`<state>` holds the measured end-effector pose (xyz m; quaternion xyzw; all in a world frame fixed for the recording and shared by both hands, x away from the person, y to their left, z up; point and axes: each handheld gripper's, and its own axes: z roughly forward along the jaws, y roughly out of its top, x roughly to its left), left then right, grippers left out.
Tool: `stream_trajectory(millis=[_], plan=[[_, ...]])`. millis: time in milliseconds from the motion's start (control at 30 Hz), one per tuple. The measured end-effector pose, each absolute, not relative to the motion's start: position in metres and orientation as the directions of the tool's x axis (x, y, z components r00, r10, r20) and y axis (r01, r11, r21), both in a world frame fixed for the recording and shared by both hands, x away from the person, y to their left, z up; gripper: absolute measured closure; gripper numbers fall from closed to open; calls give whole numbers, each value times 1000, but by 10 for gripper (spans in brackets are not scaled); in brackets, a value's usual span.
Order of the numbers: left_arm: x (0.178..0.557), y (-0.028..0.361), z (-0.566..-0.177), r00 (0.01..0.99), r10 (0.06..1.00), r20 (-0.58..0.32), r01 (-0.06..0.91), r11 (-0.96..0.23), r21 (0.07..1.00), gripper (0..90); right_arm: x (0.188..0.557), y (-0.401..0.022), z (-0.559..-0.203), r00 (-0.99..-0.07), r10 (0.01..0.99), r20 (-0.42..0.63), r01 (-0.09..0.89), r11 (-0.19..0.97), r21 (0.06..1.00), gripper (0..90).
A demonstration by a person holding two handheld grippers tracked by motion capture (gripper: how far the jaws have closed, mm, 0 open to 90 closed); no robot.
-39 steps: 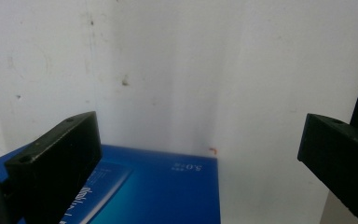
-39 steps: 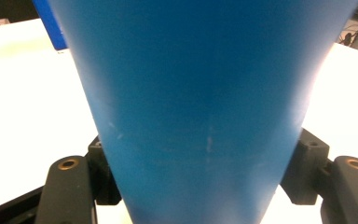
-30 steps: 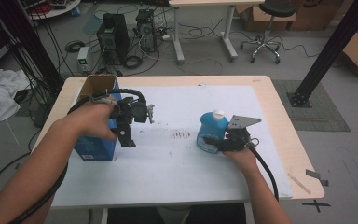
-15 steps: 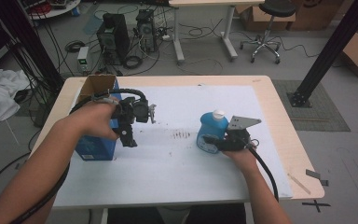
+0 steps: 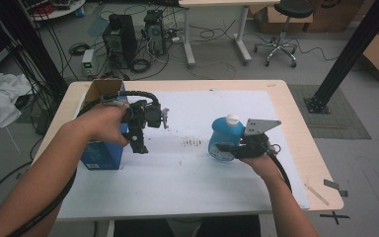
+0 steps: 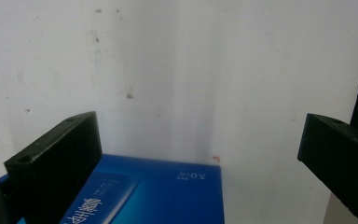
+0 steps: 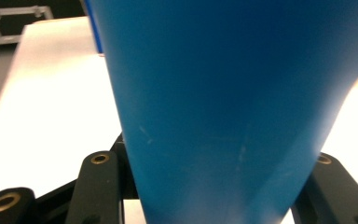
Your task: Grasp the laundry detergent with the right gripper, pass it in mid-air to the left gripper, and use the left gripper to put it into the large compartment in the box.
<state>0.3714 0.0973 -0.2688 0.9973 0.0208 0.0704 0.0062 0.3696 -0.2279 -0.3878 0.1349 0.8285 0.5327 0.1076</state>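
A blue bottle [image 5: 227, 134] with a white cap stands right of centre on the white sheet [image 5: 187, 173]. My right gripper [image 5: 223, 149] is shut on its lower body from the near right. In the right gripper view the blue bottle [image 7: 223, 84] sits close up, and my right gripper [image 7: 214, 184] has a black jaw on each side of it. My left gripper [image 5: 145, 131] hangs open beside a blue box [image 5: 101, 154] at the left. In the left gripper view my left gripper [image 6: 198, 126] has its jaws wide apart, with a corner of the blue box [image 6: 168, 196] below them.
The blue box has an open brown cardboard top [image 5: 103, 90] toward the far left table corner. Small dark specks [image 5: 192, 143] mark the sheet between the hands. The wooden table edge [image 5: 321, 163] runs close on the right. Cables trail from both grippers.
My right gripper has risen a little with the blue bottle in it. The left hand has kept still.
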Motion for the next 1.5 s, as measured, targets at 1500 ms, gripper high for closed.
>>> stream_trajectory(millis=[1500], plan=[[332, 50, -258, 993, -82, 82, -87, -995, 55, 0, 341, -93, -396, -1000, -7, -18, -19, 411, 911, 463]])
